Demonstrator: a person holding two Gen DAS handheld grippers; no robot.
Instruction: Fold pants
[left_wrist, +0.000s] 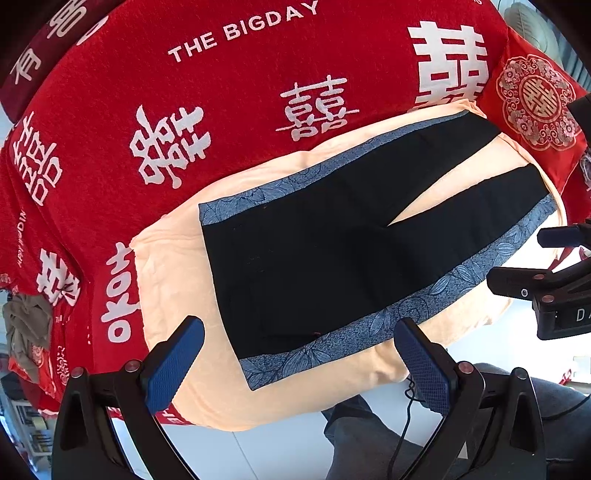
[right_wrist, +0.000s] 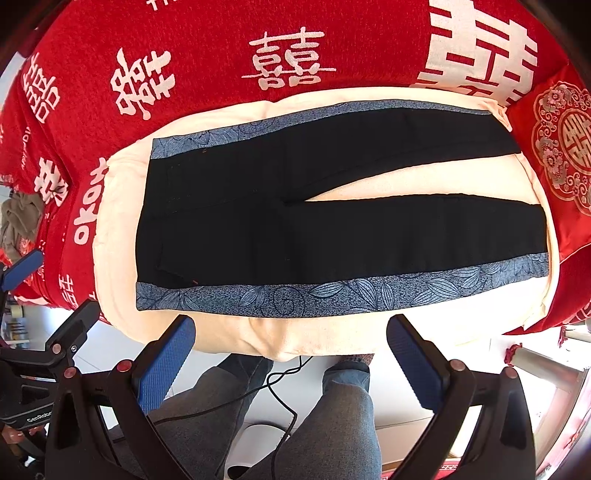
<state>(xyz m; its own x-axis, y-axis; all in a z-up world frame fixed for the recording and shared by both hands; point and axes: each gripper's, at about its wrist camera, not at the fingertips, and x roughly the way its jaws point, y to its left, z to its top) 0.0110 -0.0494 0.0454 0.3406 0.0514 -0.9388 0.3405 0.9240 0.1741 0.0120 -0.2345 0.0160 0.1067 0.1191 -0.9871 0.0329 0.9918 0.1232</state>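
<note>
Both blue-padded grippers, left (left_wrist: 299, 354) and right (right_wrist: 291, 350), are held spread, empty. Black blue-trimmed pants (right_wrist: 295, 225) are laid flat lengthwise left-right, waistband left, on cream cushion (right_wrist: 229, 336).

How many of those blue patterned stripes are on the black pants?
2. One blue stripe runs along the near edge of the pants, by the person; the other stripe runs along the far edge.

A bed covered by a red blanket (right_wrist: 207, 37) with white characters carried a folded cream quilt (right_wrist: 229, 332). Directly on the quilt lay the black pants (right_wrist: 258, 229), flat, legs parted, blue patterned stripes along both outer seams. Beside the quilt's hem end rested a red embroidered cushion (right_wrist: 565, 147).
</note>
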